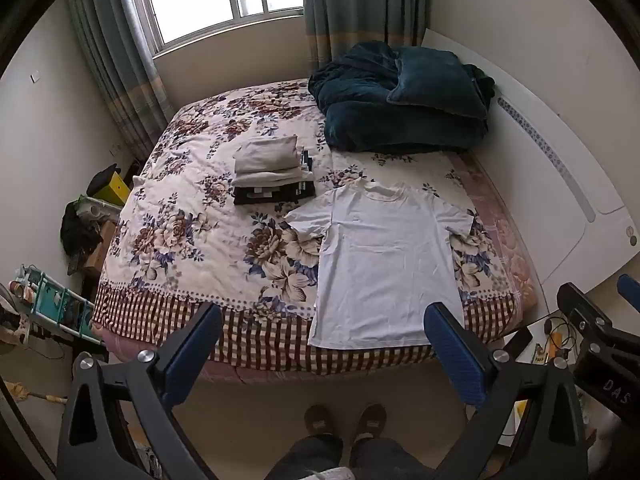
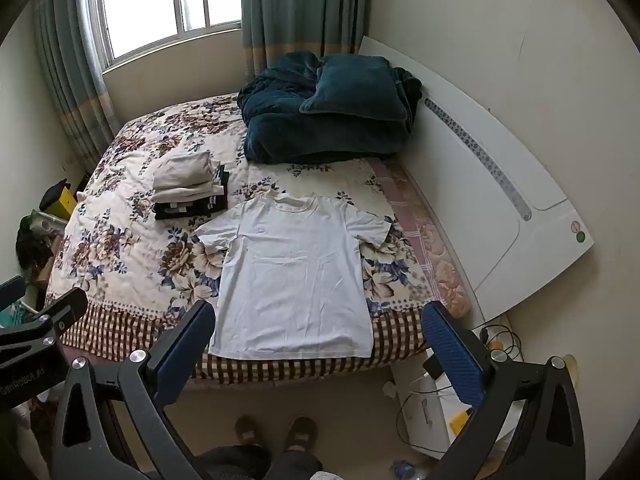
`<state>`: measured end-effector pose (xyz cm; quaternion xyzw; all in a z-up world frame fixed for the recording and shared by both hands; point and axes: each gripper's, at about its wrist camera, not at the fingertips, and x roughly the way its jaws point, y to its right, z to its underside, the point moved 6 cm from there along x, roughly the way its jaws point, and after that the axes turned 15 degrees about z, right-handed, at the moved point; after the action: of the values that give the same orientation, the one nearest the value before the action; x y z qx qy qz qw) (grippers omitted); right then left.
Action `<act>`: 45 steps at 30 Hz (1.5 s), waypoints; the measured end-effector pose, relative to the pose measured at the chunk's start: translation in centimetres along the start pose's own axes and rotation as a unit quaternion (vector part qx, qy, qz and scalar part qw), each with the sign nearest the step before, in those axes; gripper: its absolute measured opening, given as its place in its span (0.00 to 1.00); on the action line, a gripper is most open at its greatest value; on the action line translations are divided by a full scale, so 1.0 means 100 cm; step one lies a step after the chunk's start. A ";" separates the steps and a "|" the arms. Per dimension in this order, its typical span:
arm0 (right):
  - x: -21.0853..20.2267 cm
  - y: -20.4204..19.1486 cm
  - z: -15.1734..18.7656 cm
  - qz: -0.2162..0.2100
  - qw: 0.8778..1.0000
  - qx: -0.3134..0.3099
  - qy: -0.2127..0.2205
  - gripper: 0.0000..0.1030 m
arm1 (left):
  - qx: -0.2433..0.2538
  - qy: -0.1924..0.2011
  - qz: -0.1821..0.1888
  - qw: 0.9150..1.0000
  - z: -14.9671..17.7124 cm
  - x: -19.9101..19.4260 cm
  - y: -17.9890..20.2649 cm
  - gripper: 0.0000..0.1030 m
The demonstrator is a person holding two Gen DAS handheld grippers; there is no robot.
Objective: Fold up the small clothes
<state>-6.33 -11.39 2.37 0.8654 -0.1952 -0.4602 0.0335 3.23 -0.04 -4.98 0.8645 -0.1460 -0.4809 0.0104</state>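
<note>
A white T-shirt (image 1: pixel 384 264) lies spread flat, collar away from me, on the floral bed cover (image 1: pixel 192 216) near the bed's front edge; it also shows in the right wrist view (image 2: pixel 292 280). A stack of folded clothes (image 1: pixel 272 176), beige on top of black, sits behind and left of it, also in the right wrist view (image 2: pixel 188 186). My left gripper (image 1: pixel 324 320) is open and empty, held above the floor in front of the bed. My right gripper (image 2: pixel 320 318) is open and empty, likewise short of the shirt's hem.
A dark teal blanket and pillow (image 1: pixel 404 108) are heaped at the bed's far right by the white headboard (image 1: pixel 560 184). A cluttered rack (image 1: pixel 48 304) stands on the left. A nightstand with cables (image 2: pixel 440 400) stands on the right. My feet (image 1: pixel 344 420) stand below.
</note>
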 end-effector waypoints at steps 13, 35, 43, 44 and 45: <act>-0.007 0.005 -0.009 -0.013 1.000 0.005 0.001 1.00 | -0.002 0.013 -0.002 1.000 -0.007 -0.010 0.005 1.00; -0.015 0.010 -0.011 -0.023 1.000 0.002 0.006 1.00 | -0.003 0.018 -0.003 1.000 -0.013 -0.014 0.010 1.00; -0.023 0.012 -0.018 -0.026 1.000 -0.001 0.008 1.00 | -0.005 0.019 -0.003 1.000 -0.018 -0.016 0.012 1.00; -0.021 0.015 -0.020 -0.028 1.000 -0.001 0.008 1.00 | -0.005 0.020 -0.001 1.000 -0.017 -0.017 0.012 1.00; -0.022 0.014 -0.020 -0.028 1.000 -0.002 0.008 1.00 | -0.005 0.021 -0.002 1.000 -0.016 -0.018 0.011 1.00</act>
<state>-6.24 -12.10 5.51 0.8741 -0.1695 -0.4546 0.0242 3.43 -0.86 -2.46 0.8745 -0.1420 -0.4635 0.0167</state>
